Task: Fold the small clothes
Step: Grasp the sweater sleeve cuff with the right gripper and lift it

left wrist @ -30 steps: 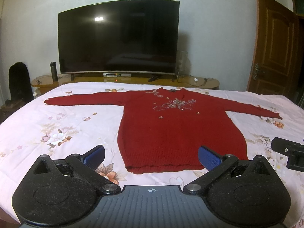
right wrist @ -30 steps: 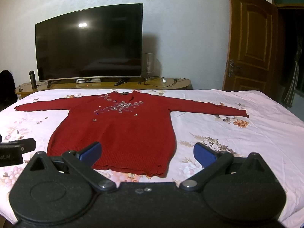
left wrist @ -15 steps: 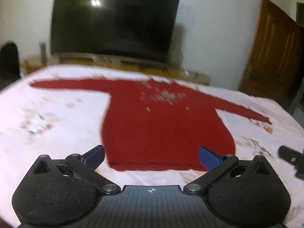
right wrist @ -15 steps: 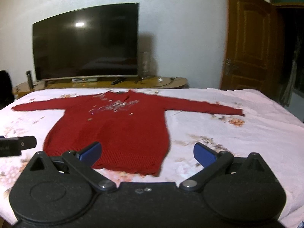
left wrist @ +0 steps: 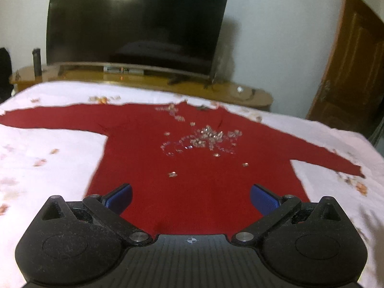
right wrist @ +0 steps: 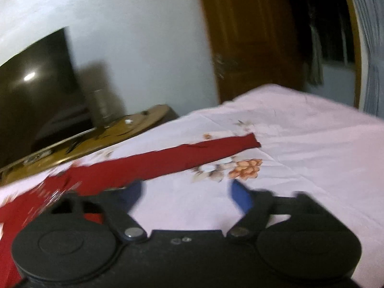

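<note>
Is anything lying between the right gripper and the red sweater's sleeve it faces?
Nothing visible. Between the open right gripper and the sleeve of the red sweater lies only bare floral bedsheet; the view is motion-blurred, so small items could be missed.

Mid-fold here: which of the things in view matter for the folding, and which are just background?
For the job:
red sweater, flat on the bed sheet
its right sleeve
left gripper, open
right gripper, open

Just around:
TV
wooden TV stand
dark bottle
door
</note>
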Motion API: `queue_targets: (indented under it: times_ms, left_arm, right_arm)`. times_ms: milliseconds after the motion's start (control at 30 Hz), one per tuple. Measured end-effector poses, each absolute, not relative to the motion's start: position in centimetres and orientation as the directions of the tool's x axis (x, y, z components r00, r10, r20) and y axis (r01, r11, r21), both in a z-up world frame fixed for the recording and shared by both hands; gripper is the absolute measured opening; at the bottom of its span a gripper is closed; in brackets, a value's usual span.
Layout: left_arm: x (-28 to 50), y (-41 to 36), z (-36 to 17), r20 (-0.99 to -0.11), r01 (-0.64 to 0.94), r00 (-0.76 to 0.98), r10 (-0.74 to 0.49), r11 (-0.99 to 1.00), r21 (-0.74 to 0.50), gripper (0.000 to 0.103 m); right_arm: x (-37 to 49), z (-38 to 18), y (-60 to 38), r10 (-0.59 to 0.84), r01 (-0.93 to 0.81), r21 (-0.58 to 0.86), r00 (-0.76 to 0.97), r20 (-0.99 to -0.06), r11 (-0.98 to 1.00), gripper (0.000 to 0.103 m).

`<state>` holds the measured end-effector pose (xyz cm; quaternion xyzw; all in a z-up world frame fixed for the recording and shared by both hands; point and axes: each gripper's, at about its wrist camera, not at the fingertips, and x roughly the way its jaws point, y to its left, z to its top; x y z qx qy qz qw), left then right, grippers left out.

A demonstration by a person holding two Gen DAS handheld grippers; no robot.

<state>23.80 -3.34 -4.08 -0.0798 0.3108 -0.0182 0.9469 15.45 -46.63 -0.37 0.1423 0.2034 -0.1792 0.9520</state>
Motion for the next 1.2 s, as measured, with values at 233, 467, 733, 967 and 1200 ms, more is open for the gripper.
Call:
queue_targets:
  times_ms: [233, 467, 733, 967, 1200]
  left_arm:
    - [32.2, -7.3, -7.1, -0.627, -0.079, 0.777, -0.052, 0.981, -0.178, 0.103]
    - [35.5, -8.7, -8.7, -0.661, -0.091, 0.749, -0.053, 0.979, -0.181, 0.103]
    - [36.8, -7.3, -8.4, -0.608, -0.187, 0.793, 0.042, 0.966, -0.177, 0.103]
    - [36.8, -2.1, -8.5, -0.618, -0.251, 0.783, 0.065, 0.943, -0.22, 0.103]
    - [36.1, 3.9, -9.5, -0.617, -0.274, 0.787, 0.03, 0.912, -0.305, 0.103]
  right_arm:
    - [26.8, -6.2, -60.0, -0.317, 0.518, 0.35, 0.81, -0.493, 0.78, 0.051]
    - [31.0, -13.2, -68.0, -0.208, 0.556, 0.604, 0.809, -0.549, 0.57, 0.041]
    - [33.1, -14.3, -69.9, -0.191, 0.544, 0.617, 0.817, -0.544, 0.569, 0.006]
    - [34.4, -10.5, -66.2, -0.234, 0.517, 0.465, 0.81, -0.538, 0.719, 0.006]
    - [35.9, -3.7, -52.6, -0.141, 0.283, 0.288, 0.892, -0.429, 0.915, 0.006]
